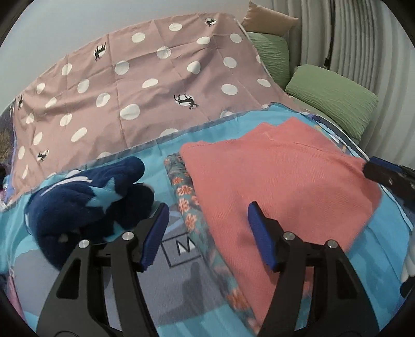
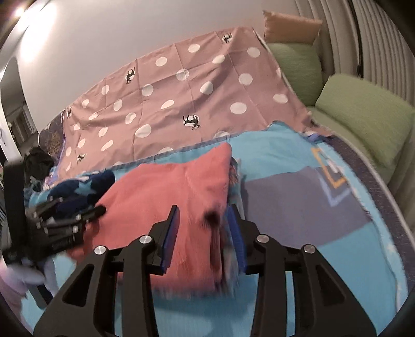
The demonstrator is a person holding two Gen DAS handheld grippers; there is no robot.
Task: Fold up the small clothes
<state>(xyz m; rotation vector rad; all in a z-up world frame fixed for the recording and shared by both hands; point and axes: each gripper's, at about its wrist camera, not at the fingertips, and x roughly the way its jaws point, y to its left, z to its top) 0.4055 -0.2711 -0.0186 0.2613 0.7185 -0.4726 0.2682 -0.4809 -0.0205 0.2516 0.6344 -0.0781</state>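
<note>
A salmon-pink knit garment [image 1: 282, 176] lies folded on the blue patterned cloth [image 1: 179, 282], on top of a floral-print garment [image 1: 186, 202]. My left gripper [image 1: 207, 233] is open, its right finger resting on the pink garment's near left edge. My right gripper [image 2: 205, 233] is open, with the pink garment [image 2: 166, 186] between its fingers at the near right corner; the area there is blurred. The right gripper also shows at the right edge of the left wrist view [image 1: 389, 176]. A crumpled navy fleece piece with light-blue stars [image 1: 88, 202] lies left of the pile.
A pink polka-dot sheet [image 1: 145, 85] covers the bed behind. Green pillows [image 1: 334, 98] and a tan pillow [image 1: 269, 20] lie along the right side by the ribbed headboard. White cloth [image 2: 28, 277] and a dark item [image 2: 39, 160] sit at the left.
</note>
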